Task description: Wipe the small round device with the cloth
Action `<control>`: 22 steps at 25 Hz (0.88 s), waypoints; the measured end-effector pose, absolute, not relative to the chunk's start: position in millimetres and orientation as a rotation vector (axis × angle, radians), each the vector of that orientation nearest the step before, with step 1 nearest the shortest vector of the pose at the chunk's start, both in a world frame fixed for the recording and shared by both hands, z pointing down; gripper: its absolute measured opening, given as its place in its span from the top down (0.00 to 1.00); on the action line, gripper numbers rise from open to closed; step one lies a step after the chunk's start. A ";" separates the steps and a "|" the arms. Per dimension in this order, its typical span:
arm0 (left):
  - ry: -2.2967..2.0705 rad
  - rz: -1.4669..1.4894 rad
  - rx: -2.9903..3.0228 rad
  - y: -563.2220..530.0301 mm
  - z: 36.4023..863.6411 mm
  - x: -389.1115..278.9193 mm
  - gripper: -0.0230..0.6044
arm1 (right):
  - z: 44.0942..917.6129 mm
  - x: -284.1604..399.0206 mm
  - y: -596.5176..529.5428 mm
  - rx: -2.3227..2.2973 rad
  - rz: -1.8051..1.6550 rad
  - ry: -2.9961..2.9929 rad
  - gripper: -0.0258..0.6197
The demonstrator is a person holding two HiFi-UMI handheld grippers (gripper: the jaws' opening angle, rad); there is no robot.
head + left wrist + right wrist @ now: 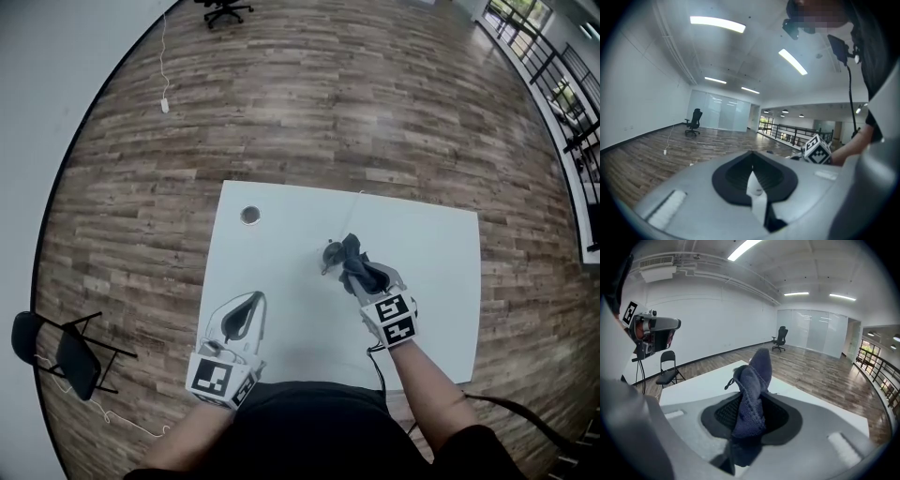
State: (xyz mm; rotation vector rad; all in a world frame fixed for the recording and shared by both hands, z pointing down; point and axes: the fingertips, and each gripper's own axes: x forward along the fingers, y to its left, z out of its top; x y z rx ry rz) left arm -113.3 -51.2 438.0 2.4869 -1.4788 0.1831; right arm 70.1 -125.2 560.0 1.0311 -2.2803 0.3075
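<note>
Small round device [330, 255] on the white table [281, 225] — dark cloth [353, 249] just right of it, contact unclear.
Right gripper [361, 274] pinches the cloth; left gripper [251, 302] near the table's front edge — jaws pressed together.
</note>
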 end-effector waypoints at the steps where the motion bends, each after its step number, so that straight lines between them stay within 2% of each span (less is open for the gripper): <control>1: -1.482 0.184 2.483 -51.3 438.8 -114.5 0.95 | 561.9 68.4 -126.2 1.025 0.310 -2.279 0.79; 22: -1.505 0.224 2.381 -49.2 463.1 -131.6 0.95 | 602.6 59.2 -148.2 0.957 0.392 -2.180 0.79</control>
